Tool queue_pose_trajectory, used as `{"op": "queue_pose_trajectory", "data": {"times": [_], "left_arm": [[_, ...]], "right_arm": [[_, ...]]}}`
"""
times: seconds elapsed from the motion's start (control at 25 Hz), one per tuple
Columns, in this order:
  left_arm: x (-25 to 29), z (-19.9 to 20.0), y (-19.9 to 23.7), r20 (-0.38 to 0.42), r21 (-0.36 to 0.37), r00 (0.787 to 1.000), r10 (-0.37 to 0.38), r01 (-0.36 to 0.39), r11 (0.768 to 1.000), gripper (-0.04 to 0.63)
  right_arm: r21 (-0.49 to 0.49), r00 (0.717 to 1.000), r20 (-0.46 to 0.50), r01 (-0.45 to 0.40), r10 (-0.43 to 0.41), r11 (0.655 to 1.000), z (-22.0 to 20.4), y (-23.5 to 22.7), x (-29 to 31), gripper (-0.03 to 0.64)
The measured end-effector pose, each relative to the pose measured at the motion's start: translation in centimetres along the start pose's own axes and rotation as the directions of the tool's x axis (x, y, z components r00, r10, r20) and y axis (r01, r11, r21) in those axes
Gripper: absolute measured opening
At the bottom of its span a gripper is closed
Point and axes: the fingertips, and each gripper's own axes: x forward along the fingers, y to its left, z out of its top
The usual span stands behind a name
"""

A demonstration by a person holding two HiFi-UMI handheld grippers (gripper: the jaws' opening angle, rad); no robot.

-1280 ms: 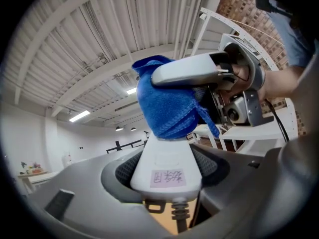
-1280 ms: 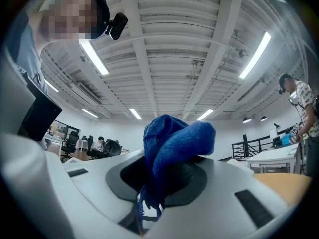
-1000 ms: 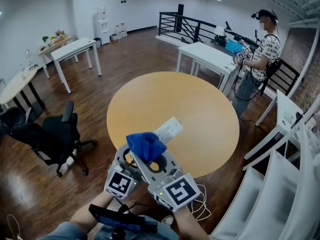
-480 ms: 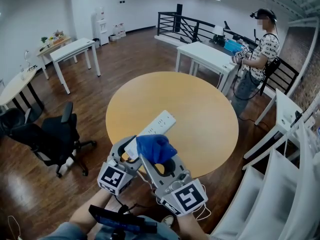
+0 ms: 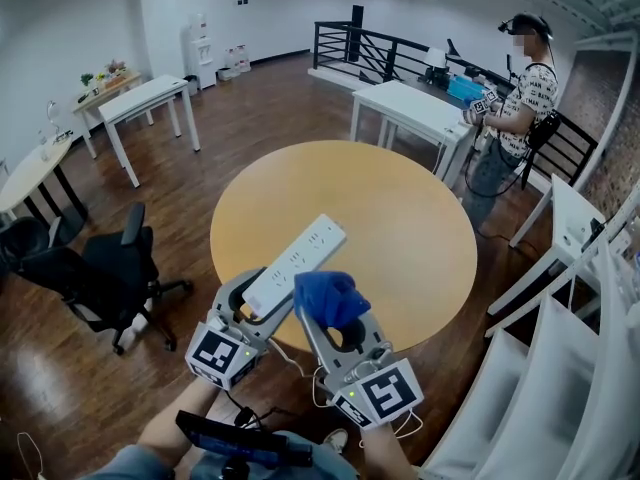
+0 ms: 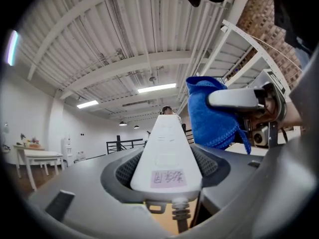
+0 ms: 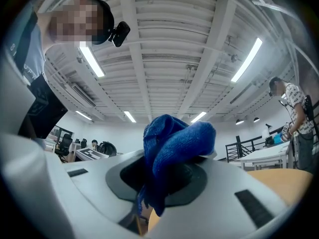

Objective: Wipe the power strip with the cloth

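Over the round table (image 5: pixel 400 218), fuzzy bunched cloth (image 5: pixel 328 298) sits beside oblong power strip (image 5: pixel 297 256).

This looks like an open-plan office or test lab on an upper level. A dark wood floor (image 5: pixel 250 128) runs under white desks (image 5: pixel 150 98), a round wooden tabletop (image 5: pixel 400 208) and a black swivel chair (image 5: pixel 95 268). At the far wall stand a water dispenser (image 5: pixel 203 50) and a black railing (image 5: pixel 370 48). At the far right, a person (image 5: pixel 515 108) wearing a head-mounted camera works at another white desk (image 5: pixel 415 113). Strip lights (image 7: pixel 244 59) hang from a white beamed ceiling.
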Motion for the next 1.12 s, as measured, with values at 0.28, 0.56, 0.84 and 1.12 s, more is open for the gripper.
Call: {"op": "queue_pose_trajectory", "data": {"times": [0.28, 0.56, 0.84, 1.12], "left_arm": [[-0.2, 0.3, -0.1, 0.017, 0.041, 1.0, -0.024, 0.024, 0.999, 0.288], [-0.3, 0.5, -1.2, 0.019, 0.049, 0.998, -0.057, 0.056, 0.997, 0.289], [-0.5, 1.2, -2.1, 0.043, 0.078, 0.996, -0.083, 0.08, 0.994, 0.289], [-1.0, 1.1, -2.6, 0.03, 0.116, 0.994, -0.102, 0.098, 0.988, 0.288]], "right_arm": [[-0.011, 0.999, 0.007, 0.034, -0.034, 0.999, -0.3, -1.1, 0.1, 0.072], [-0.028, 0.994, 0.028, 0.103, -0.102, 0.994, 1.2, -4.1, -1.1, 0.072], [-0.047, 0.985, 0.048, 0.171, -0.168, 0.984, 2.9, -7.2, -2.3, 0.072], [-0.058, 0.971, 0.068, 0.233, -0.229, 0.971, 4.4, -9.8, -3.2, 0.072]]}}
